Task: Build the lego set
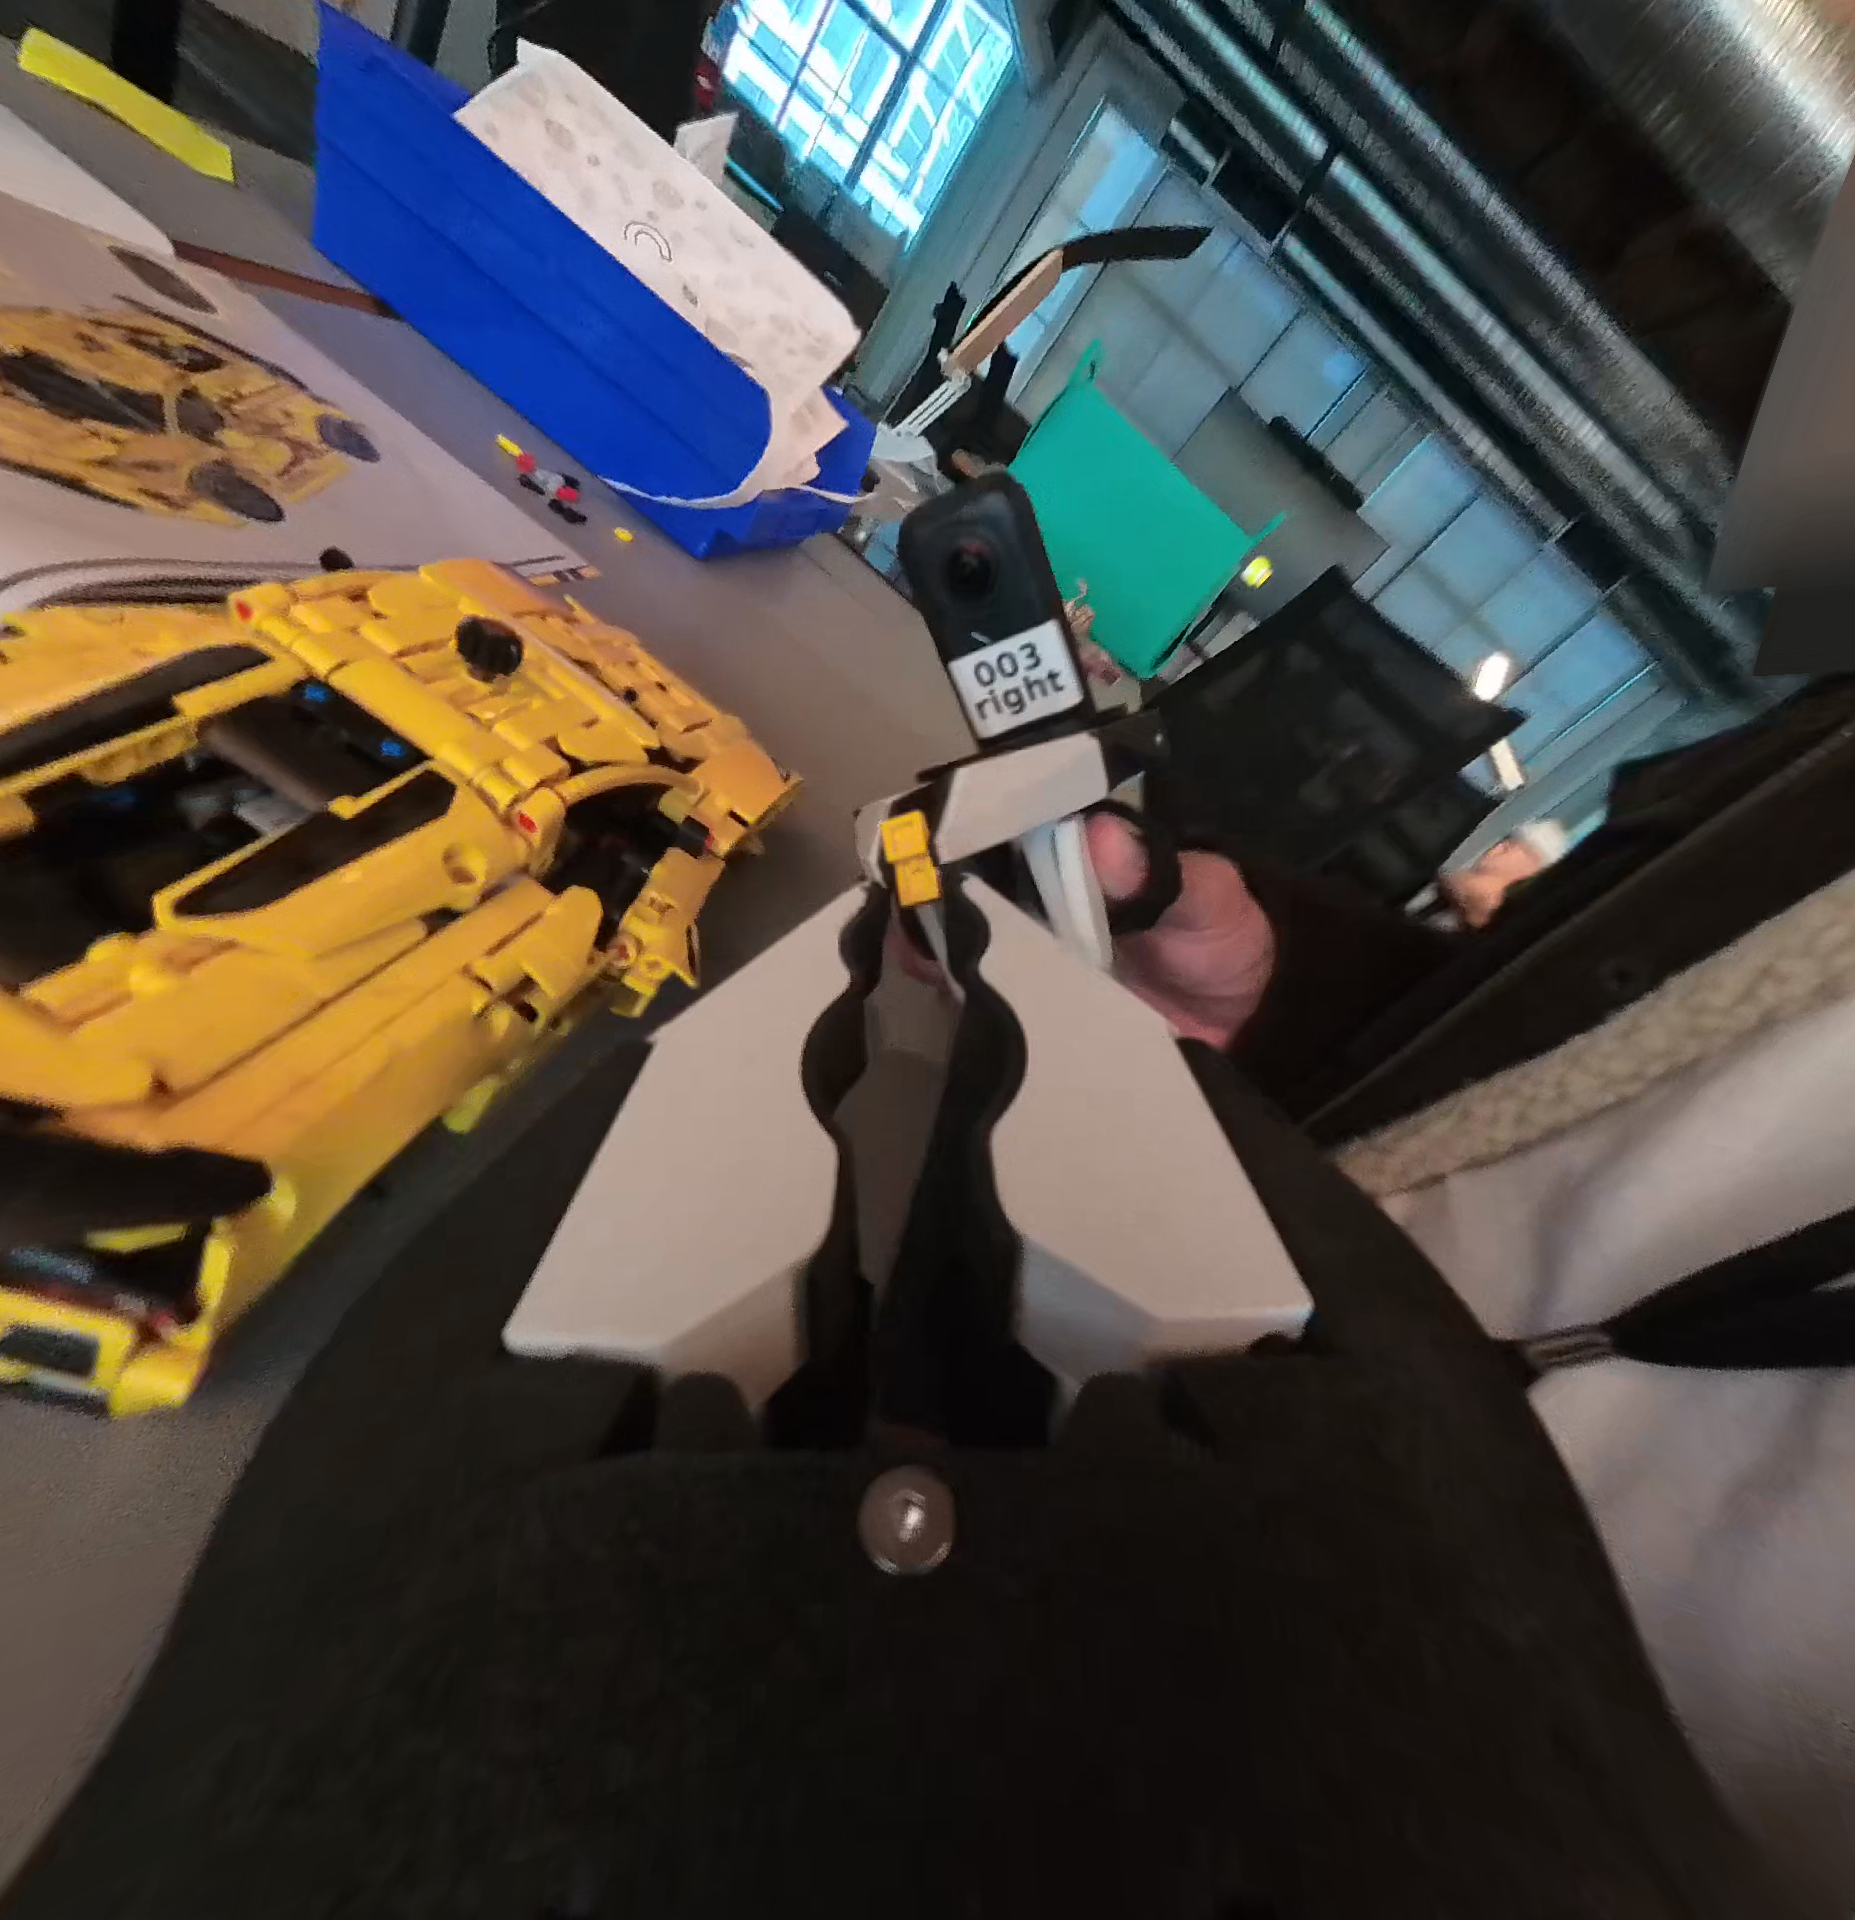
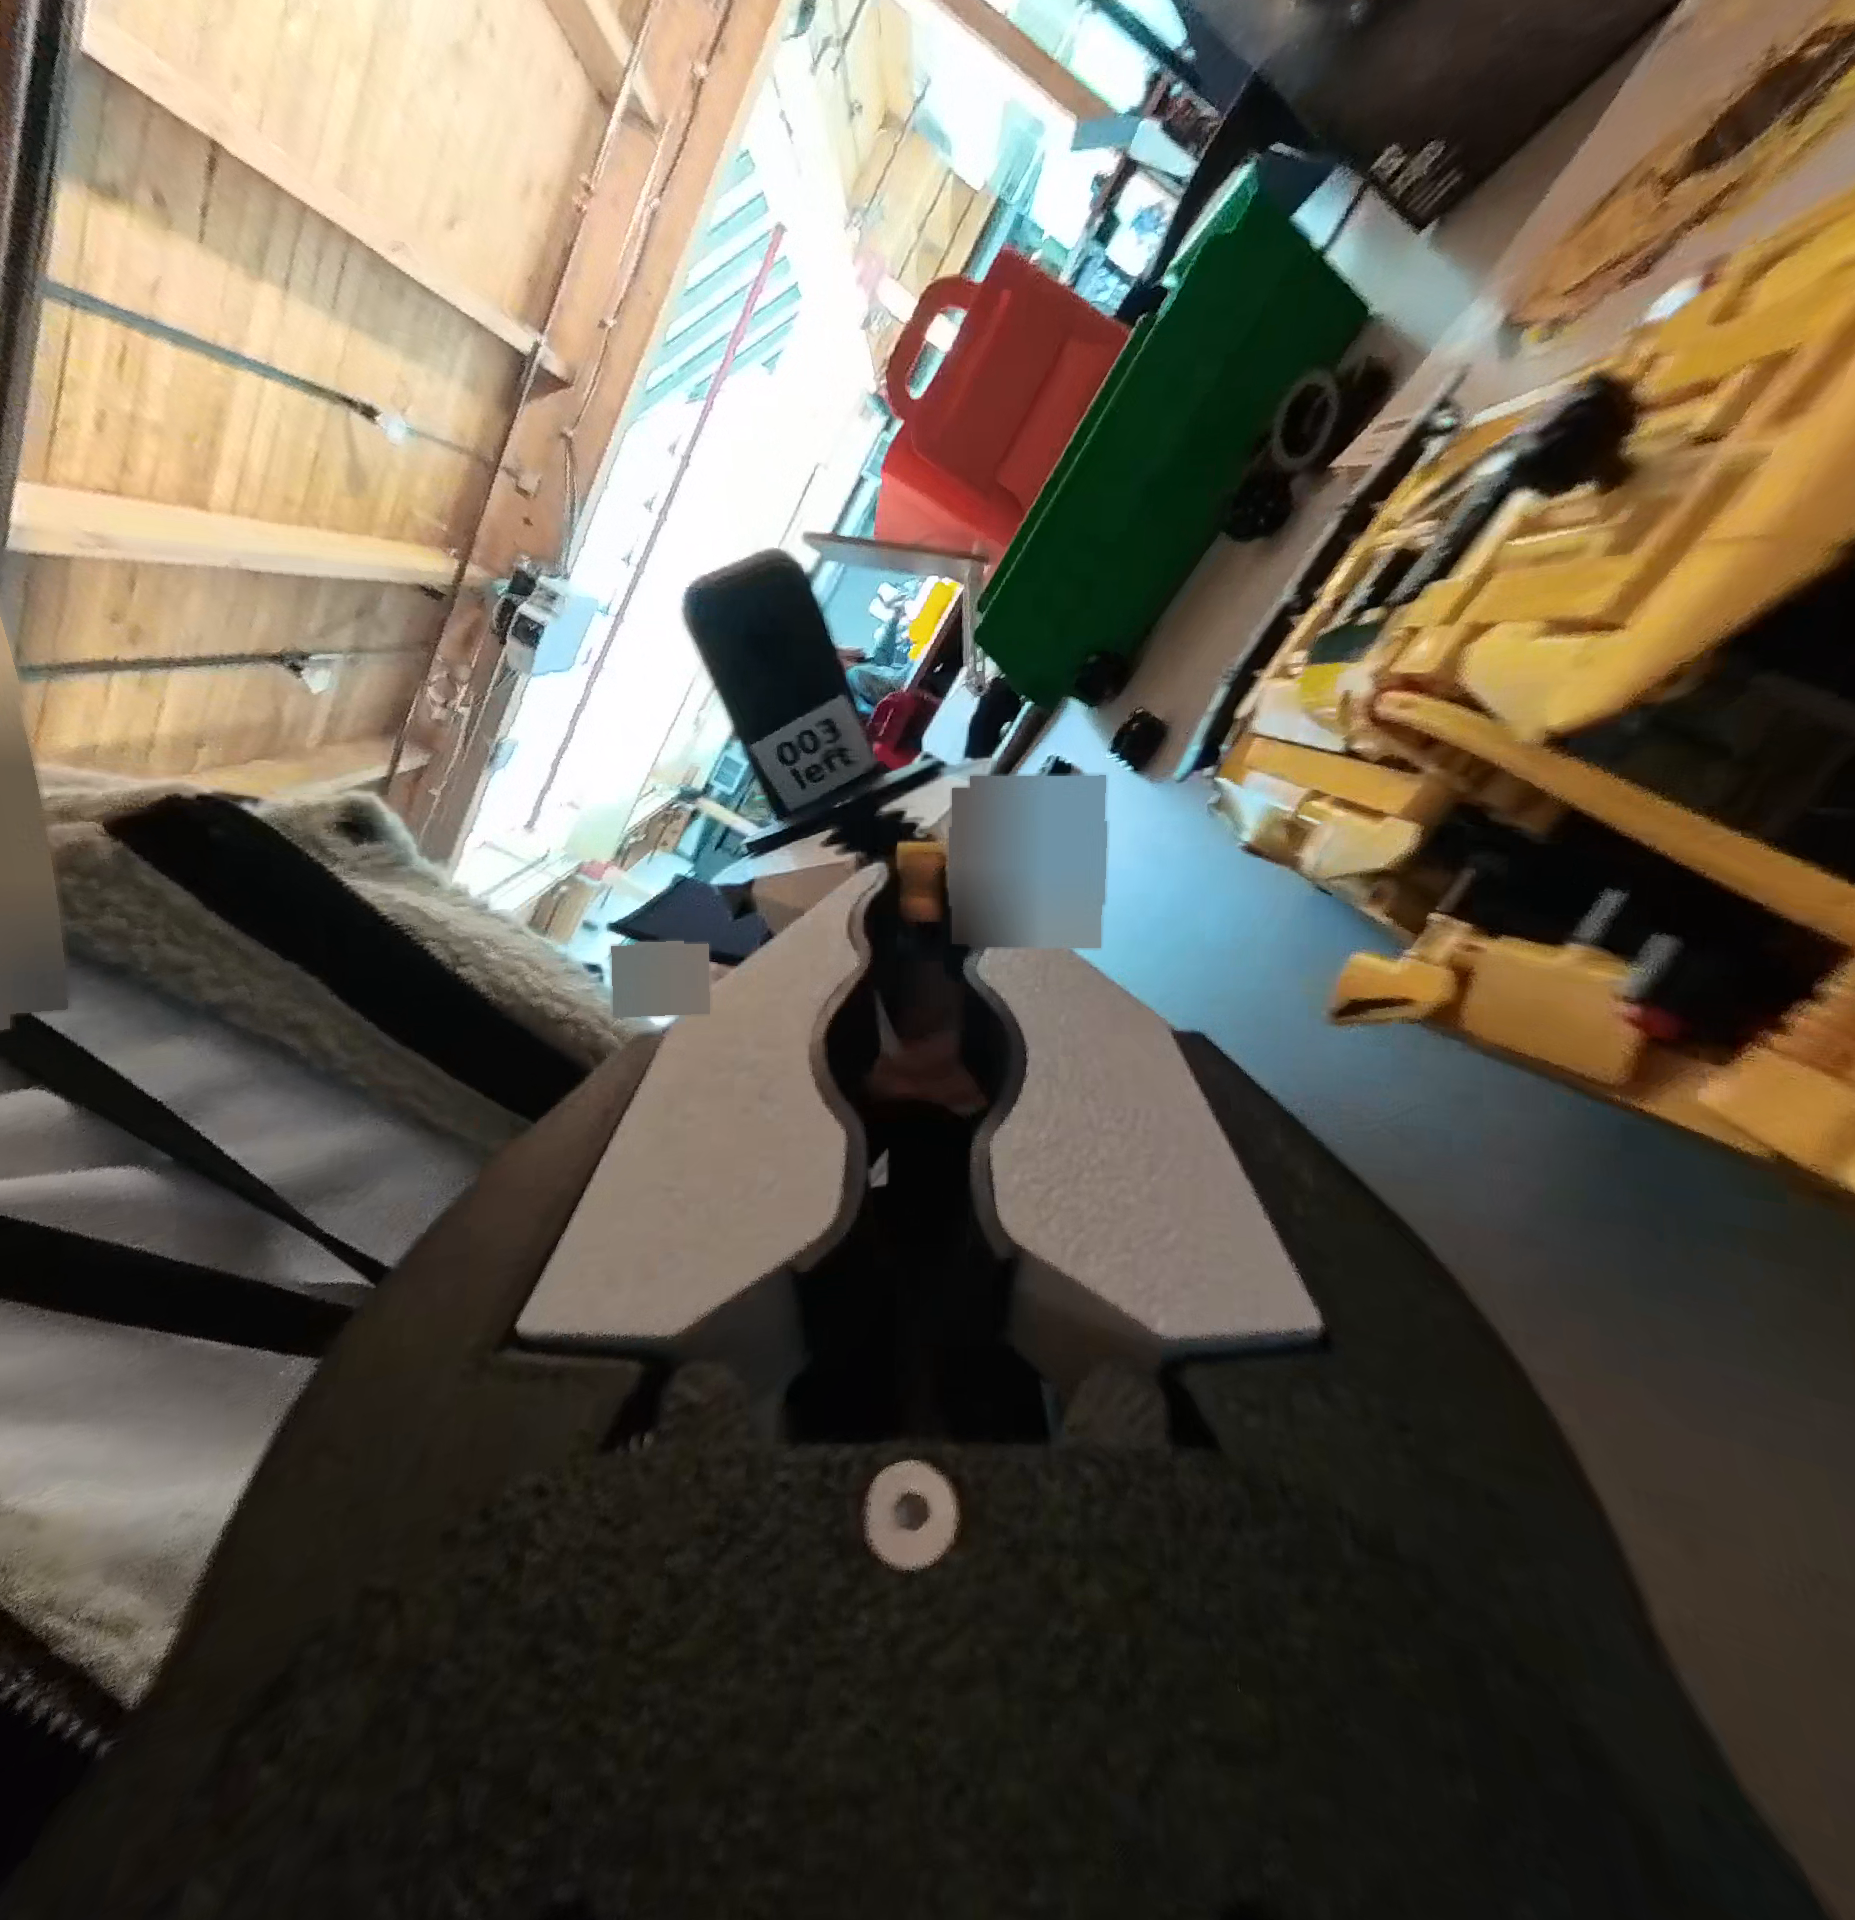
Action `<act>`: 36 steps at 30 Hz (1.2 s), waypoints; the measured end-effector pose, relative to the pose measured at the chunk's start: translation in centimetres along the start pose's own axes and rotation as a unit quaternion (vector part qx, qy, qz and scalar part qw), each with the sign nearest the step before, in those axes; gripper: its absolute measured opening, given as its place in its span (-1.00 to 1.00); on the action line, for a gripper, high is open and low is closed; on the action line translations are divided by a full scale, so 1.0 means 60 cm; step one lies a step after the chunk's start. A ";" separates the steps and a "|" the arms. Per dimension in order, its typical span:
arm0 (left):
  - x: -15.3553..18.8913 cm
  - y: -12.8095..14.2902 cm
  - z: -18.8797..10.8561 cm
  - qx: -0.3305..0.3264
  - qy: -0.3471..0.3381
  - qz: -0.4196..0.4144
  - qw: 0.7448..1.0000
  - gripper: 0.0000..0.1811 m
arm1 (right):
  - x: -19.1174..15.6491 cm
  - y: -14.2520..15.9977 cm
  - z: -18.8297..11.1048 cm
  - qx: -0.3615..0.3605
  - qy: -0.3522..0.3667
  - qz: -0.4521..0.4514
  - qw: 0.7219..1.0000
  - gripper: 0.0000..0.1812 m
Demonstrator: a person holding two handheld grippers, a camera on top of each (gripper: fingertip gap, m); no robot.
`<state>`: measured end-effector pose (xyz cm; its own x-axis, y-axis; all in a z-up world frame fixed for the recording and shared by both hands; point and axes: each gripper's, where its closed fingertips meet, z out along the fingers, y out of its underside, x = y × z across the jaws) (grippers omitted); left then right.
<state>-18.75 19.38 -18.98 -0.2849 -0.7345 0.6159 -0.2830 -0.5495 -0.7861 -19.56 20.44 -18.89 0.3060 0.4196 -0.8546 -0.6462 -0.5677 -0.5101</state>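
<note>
Both tongs met tip to tip in the air off the desk (image 1: pixel 819 644) edge. Right tongs (image 1: pixel 907 862) were clenched on a small yellow piece (image 1: pixel 910 860). Left tongs (image 1: pixel 918 935) were nearly closed at that same piece; couldn't tell if gripping. Piece looked light, stiff, slick, so prob. best pinched on flat sides. Yellow lego car (image 1: pixel 362 790) sat on the desk w/ open room beside it; its panels looked likely to pop off.

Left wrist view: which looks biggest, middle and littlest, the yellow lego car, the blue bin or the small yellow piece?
1. Yellow lego car, though it is nearest the camera.
2. Blue bin.
3. Small yellow piece, between the two grippers' tips.
</note>
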 end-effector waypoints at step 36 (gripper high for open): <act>0.022 -0.024 -0.090 0.110 0.117 -0.282 0.946 -0.98 | -0.035 0.022 0.059 -0.102 -0.041 -0.280 0.954 -0.73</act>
<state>-23.64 21.34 -16.77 -0.3475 -0.2052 0.9149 -0.2598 -0.9165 -0.3042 -23.54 21.30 -17.40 0.5013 0.7470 -0.4368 -0.2464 -0.3606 -0.8996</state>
